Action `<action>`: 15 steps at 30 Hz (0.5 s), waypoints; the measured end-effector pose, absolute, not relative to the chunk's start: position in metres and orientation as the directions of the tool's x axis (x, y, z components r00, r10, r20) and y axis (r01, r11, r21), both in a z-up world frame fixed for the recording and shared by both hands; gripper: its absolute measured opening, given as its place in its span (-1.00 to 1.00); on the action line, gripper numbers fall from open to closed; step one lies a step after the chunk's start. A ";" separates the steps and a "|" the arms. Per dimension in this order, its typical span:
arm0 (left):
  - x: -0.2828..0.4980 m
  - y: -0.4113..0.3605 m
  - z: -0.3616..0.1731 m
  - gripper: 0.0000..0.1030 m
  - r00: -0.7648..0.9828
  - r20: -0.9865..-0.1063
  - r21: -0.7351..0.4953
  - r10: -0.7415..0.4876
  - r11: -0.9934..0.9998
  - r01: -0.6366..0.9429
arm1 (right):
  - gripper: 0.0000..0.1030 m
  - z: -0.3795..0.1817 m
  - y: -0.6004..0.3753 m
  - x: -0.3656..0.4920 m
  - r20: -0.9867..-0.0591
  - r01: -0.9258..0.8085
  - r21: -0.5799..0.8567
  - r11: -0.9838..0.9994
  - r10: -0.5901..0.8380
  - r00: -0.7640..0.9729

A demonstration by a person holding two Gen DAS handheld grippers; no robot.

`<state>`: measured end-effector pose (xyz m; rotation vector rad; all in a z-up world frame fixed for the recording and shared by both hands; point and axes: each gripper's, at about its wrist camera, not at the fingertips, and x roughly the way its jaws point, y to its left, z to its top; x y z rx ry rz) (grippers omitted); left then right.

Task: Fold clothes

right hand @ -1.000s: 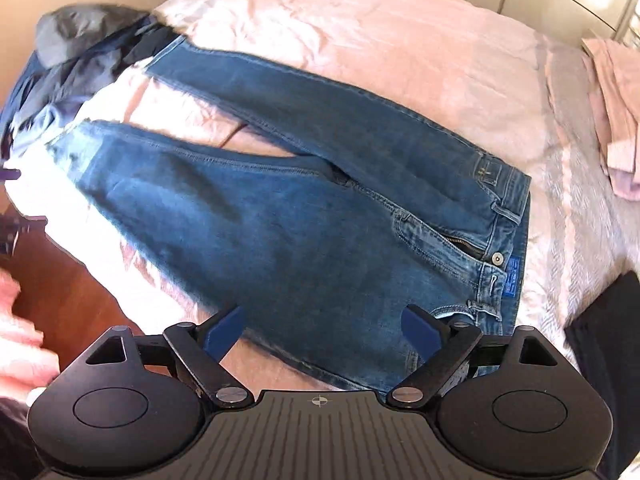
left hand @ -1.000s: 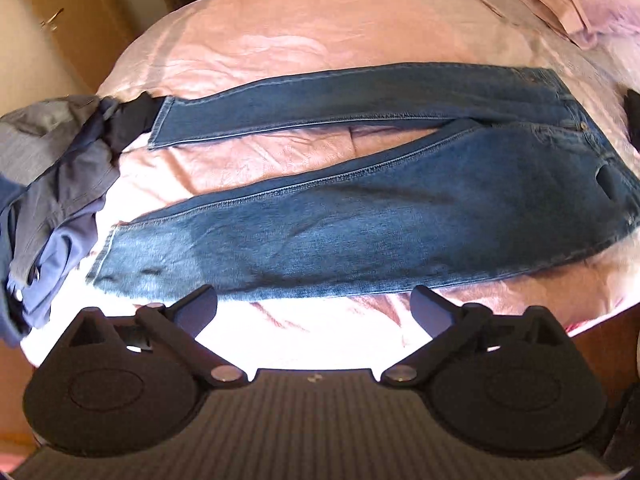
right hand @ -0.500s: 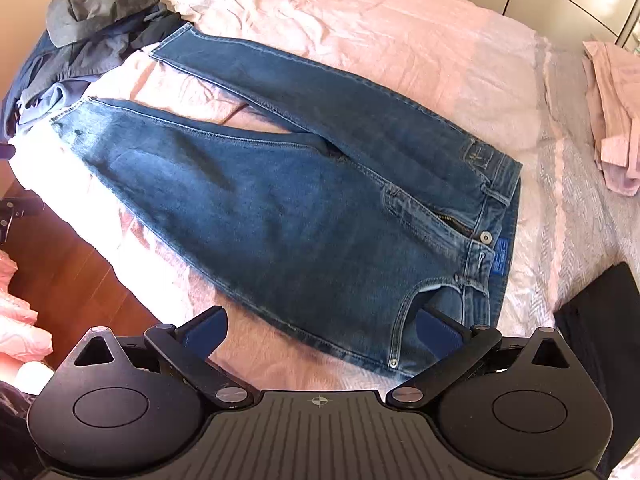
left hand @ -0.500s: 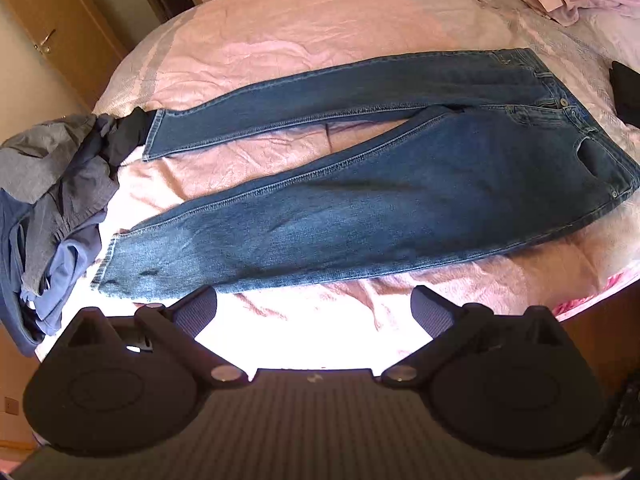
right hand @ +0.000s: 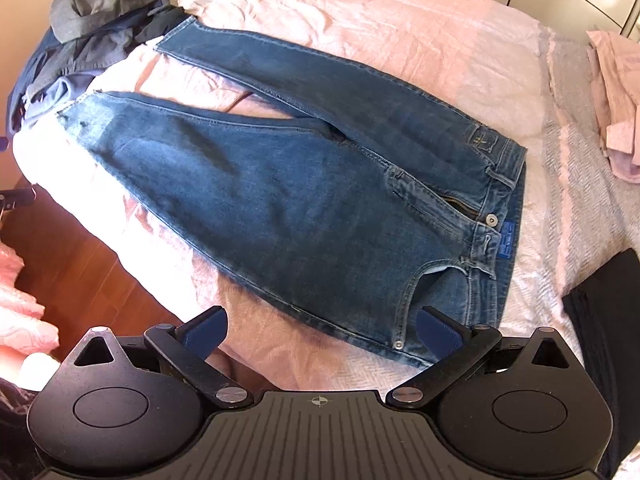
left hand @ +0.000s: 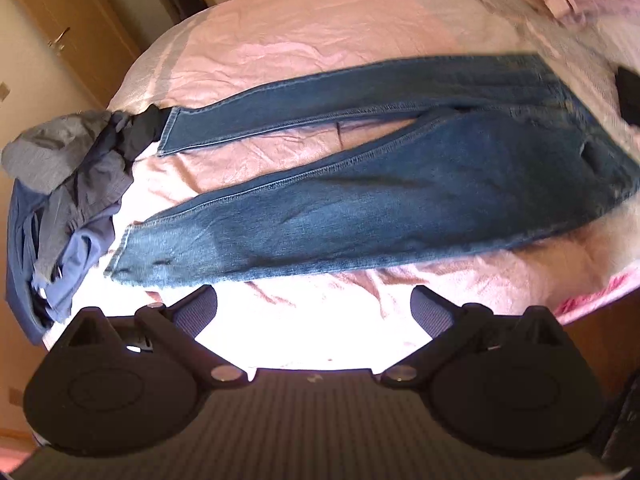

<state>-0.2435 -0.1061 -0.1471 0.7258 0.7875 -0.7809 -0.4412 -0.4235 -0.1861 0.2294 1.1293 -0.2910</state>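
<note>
Pink bedspread (right hand: 400,20), wooden floor (right hand: 80,264)

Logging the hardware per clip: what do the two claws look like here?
Both match: the left claw and right claw have blue ribbed pads on black linkage arms with silver pivot pins, two round black housings and a ridged black body. No cables or sleeves show.

Both views above jeans (left hand: 400,200), bedside.

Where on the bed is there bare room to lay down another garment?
The widest bare stretch of bedspread lies beyond the far leg of the jeans. A smaller patch sits between the waistband and the pink clothes. The wedge between the two legs is narrow. It is crowded by the hems, where the grey and blue clothes pile sits, and beside the black garment.
</note>
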 end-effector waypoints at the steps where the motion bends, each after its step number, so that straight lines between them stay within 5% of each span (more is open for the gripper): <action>1: -0.243 -0.105 -0.145 0.95 0.470 -0.818 0.254 -0.332 0.524 0.813 | 1.00 -0.185 -0.424 -0.442 -0.908 0.353 0.033 0.935 -0.120 0.402; 7: -0.244 -0.094 -0.141 0.94 0.489 -0.809 0.251 -0.326 0.561 0.789 | 0.99 -0.178 -0.423 -0.441 -0.878 0.373 -0.037 0.927 -0.209 0.432; 15: -0.200 -0.054 -0.162 0.94 0.576 -0.771 0.413 -0.271 0.475 0.777 | 0.99 -0.193 -0.413 -0.431 -0.883 0.334 -0.008 0.943 -0.163 0.439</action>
